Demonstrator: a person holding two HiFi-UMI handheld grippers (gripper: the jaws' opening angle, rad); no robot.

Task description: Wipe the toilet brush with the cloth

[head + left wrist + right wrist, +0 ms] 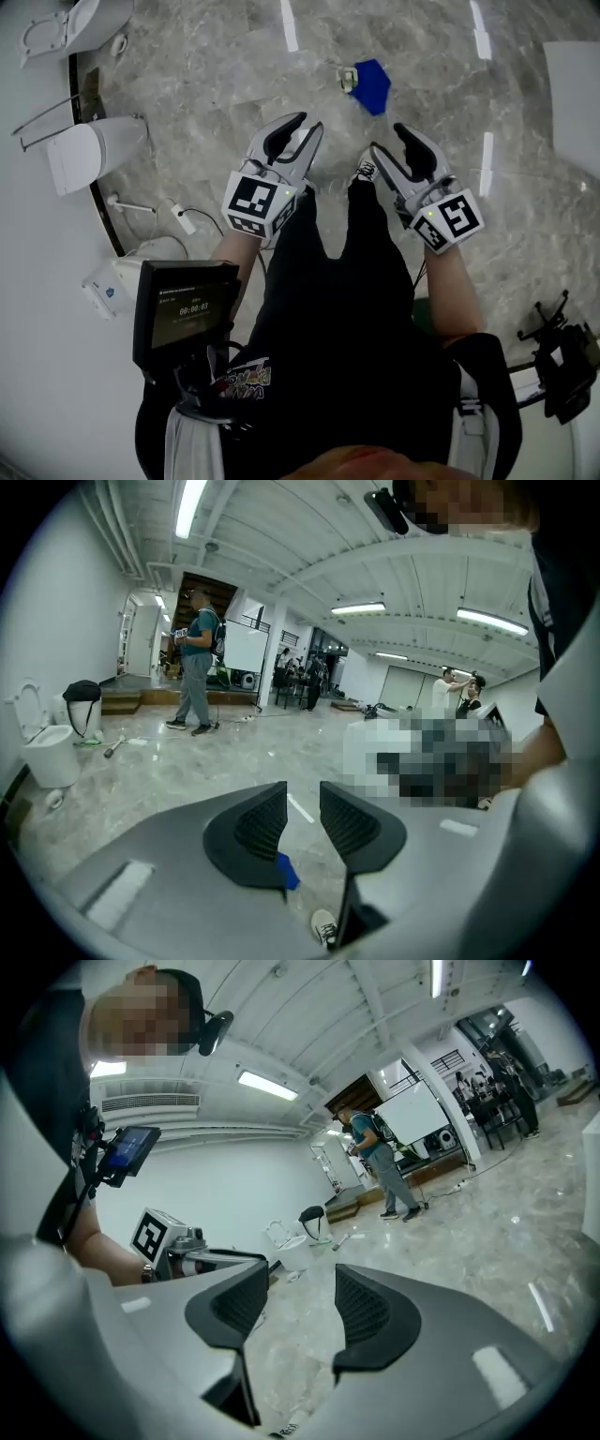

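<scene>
— Underfoot, head view: what's largest?
— Grey marble floor (206,66), w/ ceiling lights reflected as pale streaks. Next, person's black clothing (347,309), seen from above, centre to bottom. Then white toilet (89,155) by the curved wall at left. A dark screen (183,305) sits at person's left side.
— Grippers?
— Both held out over the floor, side by side, not touching. Left gripper (309,122): jaws a narrow gap apart, nothing btwn pads. Right gripper (387,139): jaws wider apart, also empty. Each carries its marker cube nearest the wrist.
— Where's the cloth?
— Blue cloth (372,86) lies on the floor ahead of person's feet, beyond both sets of tips, touching neither. Left gripper view shows a corner of it below the left pad.
— And the brush?
— White handled item (150,208) lies on the floor just beside toilet; too small to tell whether it's the brush. Smallest: shoe (366,171), toe showing btwn the two grippers
</scene>
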